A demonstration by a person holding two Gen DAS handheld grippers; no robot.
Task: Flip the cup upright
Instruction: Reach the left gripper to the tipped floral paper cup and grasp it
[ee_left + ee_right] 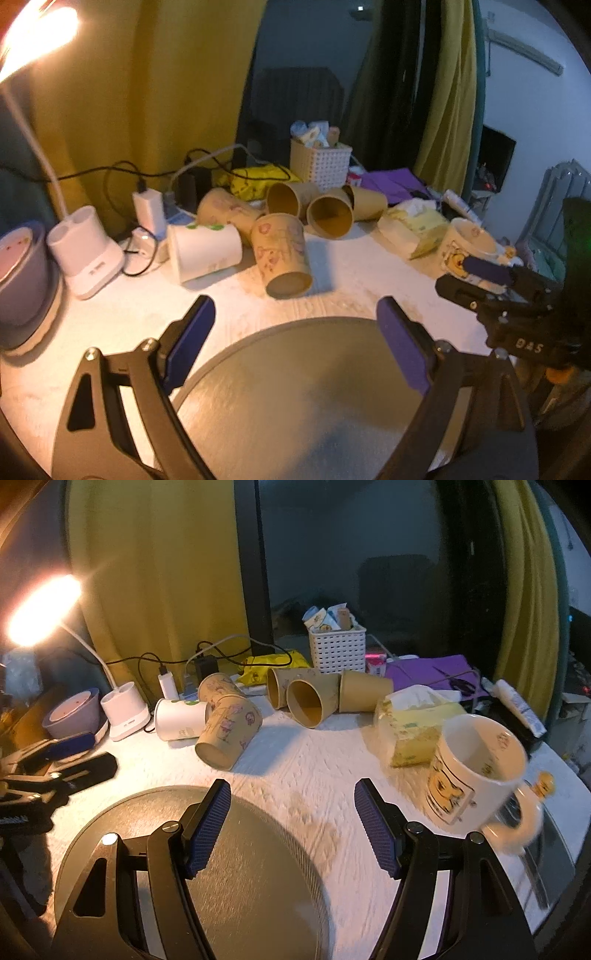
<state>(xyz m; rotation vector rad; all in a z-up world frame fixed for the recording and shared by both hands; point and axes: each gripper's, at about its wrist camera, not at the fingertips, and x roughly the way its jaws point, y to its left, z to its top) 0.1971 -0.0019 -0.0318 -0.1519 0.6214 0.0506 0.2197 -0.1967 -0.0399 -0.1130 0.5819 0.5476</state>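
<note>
Several paper cups lie on their sides at the back of the white table. A patterned brown cup [282, 256] [229, 733] lies nearest, its base toward me. A white cup [205, 251] [181, 719] lies to its left. Plain brown cups [328, 216] [310, 703] lie behind with open mouths toward me. My left gripper [295, 317] is open and empty above a round grey plate [295, 398]. My right gripper [291, 794] is open and empty over the plate's right edge [258, 867]. Each gripper also shows in the other's view, the right [480, 280] and the left [74, 753].
A white cartoon mug [476, 771] [467, 247] stands upright at the right, beside a yellow tissue pack [413, 723]. A white basket [337, 648], cables and chargers sit at the back. A lamp base [85, 254] and purple bowl [20, 273] stand left.
</note>
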